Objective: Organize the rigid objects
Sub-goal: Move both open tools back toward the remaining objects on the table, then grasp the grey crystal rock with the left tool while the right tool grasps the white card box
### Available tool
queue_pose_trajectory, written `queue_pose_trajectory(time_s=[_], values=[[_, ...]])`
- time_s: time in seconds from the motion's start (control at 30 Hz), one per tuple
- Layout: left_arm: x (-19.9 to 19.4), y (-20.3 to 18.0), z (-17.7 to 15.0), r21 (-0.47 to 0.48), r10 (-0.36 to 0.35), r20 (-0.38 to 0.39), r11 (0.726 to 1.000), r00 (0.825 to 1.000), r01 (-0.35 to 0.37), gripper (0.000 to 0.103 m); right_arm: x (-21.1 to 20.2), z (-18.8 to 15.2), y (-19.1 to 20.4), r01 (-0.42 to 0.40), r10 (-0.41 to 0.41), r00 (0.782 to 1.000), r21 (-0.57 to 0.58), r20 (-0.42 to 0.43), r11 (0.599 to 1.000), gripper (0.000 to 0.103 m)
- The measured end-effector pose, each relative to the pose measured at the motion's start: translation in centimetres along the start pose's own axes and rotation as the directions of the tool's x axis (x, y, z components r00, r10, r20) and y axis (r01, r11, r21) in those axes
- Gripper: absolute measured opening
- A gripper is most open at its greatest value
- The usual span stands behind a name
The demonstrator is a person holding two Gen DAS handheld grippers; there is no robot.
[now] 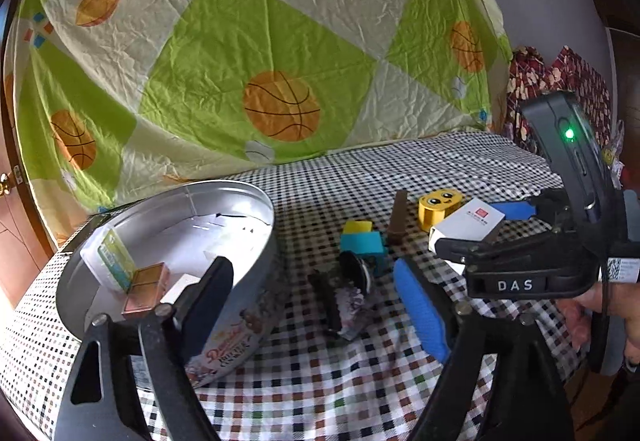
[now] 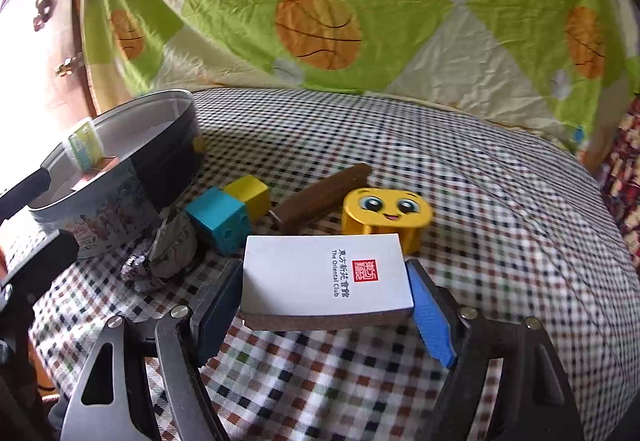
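My right gripper point(image 2: 326, 281) is shut on a white box point(image 2: 326, 277) printed "The Oriental Club" and holds it just above the checked cloth; the box also shows in the left wrist view point(image 1: 466, 227). My left gripper point(image 1: 316, 293) is open, its left finger inside the round metal tin point(image 1: 240, 201), its blue-padded right finger outside. The tin point(image 2: 132, 161) holds a green-labelled packet point(image 1: 108, 261) and a brown square block point(image 1: 146, 291). A teal and yellow brick point(image 2: 232, 211), a brown bar point(image 2: 324, 193) and a yellow smiley-face block point(image 2: 386, 215) lie beyond the box.
A crumpled foil wrapper with a dark cookie point(image 1: 348, 293) lies beside the tin. A basketball-print sheet point(image 1: 280, 61) hangs behind the table. The checked tablecloth point(image 2: 500, 241) extends right. A wooden door point(image 2: 52, 21) stands at left.
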State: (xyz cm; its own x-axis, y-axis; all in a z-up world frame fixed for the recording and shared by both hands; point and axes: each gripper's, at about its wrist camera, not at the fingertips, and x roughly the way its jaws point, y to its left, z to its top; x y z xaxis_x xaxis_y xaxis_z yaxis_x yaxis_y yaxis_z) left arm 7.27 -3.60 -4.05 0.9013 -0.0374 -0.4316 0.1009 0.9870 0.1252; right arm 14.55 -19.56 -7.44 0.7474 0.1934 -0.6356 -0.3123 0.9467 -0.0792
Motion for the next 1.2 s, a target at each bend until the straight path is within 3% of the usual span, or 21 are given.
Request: queue_pose_trajectory(time_s=[0.33, 0.43, 0.5, 0.6, 0.73, 0.9, 1.2], values=[[5.1, -1.4, 0.3, -0.023, -0.003, -0.182, 1.0, 0.983, -0.001, 0.067, -0.6, -0.7, -1.4, 0.059, -0.059, 0.998, 0.085, 0.005, 0.995, 0.08], [6.8, -1.5, 0.3, -0.045, -0.025, -0.238, 0.999, 0.971, 0.015, 0.061, -0.5, -0.6, -1.5, 0.047, -0.047, 0.999, 0.1, 0.001, 0.994, 0.08], [7.6, -1.4, 0.2, -0.074, -0.059, -0.281, 0.997, 0.958, 0.04, 0.05, -0.6, -0.7, -1.7, 0.042, -0.043, 0.999, 0.108, 0.01, 0.993, 0.08], [7.9, -1.3, 0.0, -0.084, -0.069, -0.303, 0.995, 0.951, 0.046, 0.047, -0.8, -0.9, -1.5, 0.044, -0.045, 0.999, 0.099, 0.012, 0.994, 0.081], [7.4, -0.4, 0.1, -0.129, -0.07, -0.279, 0.991, 0.958, 0.034, 0.045, -1.2, -1.0, -0.9, 0.07, -0.073, 0.997, 0.079, 0.035, 0.994, 0.081], [6.1, -0.7, 0.5, -0.094, -0.009, -0.203, 0.995, 0.979, -0.011, 0.045, -1.8, -1.2, -1.1, 0.086, -0.093, 0.993, 0.1, 0.068, 0.991, 0.08], [5.3, 1.2, 0.6, -0.183, -0.025, -0.148, 0.983, 0.989, -0.003, 0.045, -3.3, -1.7, -0.9, 0.078, -0.095, 0.983, 0.108, 0.155, 0.991, 0.08]])
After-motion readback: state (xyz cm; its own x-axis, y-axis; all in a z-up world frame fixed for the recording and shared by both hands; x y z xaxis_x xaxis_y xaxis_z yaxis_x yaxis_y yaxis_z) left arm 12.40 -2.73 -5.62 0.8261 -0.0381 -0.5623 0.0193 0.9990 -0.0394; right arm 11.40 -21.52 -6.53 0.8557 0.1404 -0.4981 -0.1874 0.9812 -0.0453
